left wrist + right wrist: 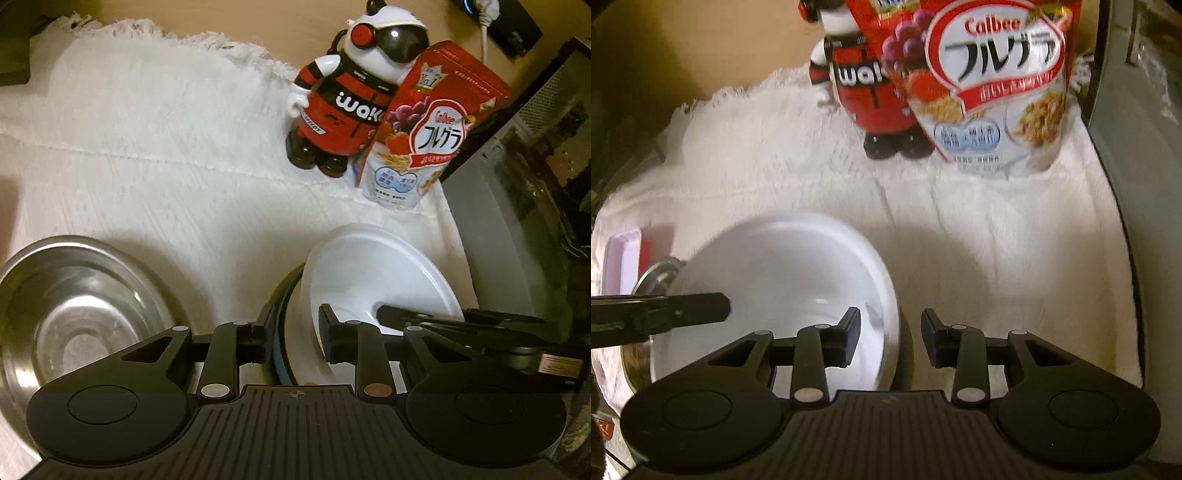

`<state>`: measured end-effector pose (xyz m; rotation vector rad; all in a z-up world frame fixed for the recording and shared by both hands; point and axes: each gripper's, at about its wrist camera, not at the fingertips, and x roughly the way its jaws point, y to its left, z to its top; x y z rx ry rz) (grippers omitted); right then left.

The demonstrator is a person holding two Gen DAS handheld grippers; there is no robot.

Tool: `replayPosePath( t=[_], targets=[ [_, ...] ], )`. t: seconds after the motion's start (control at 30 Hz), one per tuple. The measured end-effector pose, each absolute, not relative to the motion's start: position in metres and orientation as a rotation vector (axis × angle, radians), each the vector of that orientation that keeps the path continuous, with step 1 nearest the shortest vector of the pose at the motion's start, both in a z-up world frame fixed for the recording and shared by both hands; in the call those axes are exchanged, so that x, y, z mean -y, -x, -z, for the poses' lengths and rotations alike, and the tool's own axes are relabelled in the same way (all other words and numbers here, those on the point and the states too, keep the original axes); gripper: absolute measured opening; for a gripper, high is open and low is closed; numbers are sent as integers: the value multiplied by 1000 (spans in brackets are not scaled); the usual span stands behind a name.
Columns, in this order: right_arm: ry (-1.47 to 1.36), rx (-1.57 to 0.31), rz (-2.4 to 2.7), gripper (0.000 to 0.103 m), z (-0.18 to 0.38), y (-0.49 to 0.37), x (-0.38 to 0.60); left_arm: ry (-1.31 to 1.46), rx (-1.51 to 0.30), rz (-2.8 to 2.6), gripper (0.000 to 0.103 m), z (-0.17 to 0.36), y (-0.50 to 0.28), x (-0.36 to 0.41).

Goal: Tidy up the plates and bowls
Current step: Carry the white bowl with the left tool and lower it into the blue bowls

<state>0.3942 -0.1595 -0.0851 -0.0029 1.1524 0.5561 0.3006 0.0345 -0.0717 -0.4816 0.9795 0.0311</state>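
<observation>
Bowls sit stacked at the near edge of the cloth: a white bowl [369, 273] nests on top, with blue and yellow rims [277, 354] showing under it. The left tongs [295, 325] straddle the stack's near-left rim, one finger outside and one inside the white bowl. The rims fill the gap between the pads, but I cannot tell whether the pads actually press. The right tongs [890, 328] straddle the white bowl's right rim with their jaws apart. The left finger is inside the bowl, and a dark gap separates the rim from the outer finger, so they hold nothing. Just left of the stack sits an empty steel bowl [74, 295], upright. All of this rests on a white fringed cloth [147, 147] spread over the tan counter [221, 18]. Farther back, a red-and-white robot figure [343, 122] stands upright. A red cereal bag [436, 125] stands touching its right side, near a grey appliance [517, 221] at the cloth's right edge.
</observation>
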Motion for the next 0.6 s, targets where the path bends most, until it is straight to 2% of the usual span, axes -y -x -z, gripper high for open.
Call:
replayPosePath(
  t=[0.3, 0.43, 0.6],
  targets=[
    [-32, -1192, -600, 38, 95, -385, 161, 491, -979, -12, 29, 73, -291, -33],
    [-50, -1212, -602, 40, 98, -381, 163, 481, -991, -22, 38, 76, -287, -31],
    [-92, -1242, -620, 42, 102, -379, 168, 484, -985, -30, 38, 76, -285, -29]
  ],
)
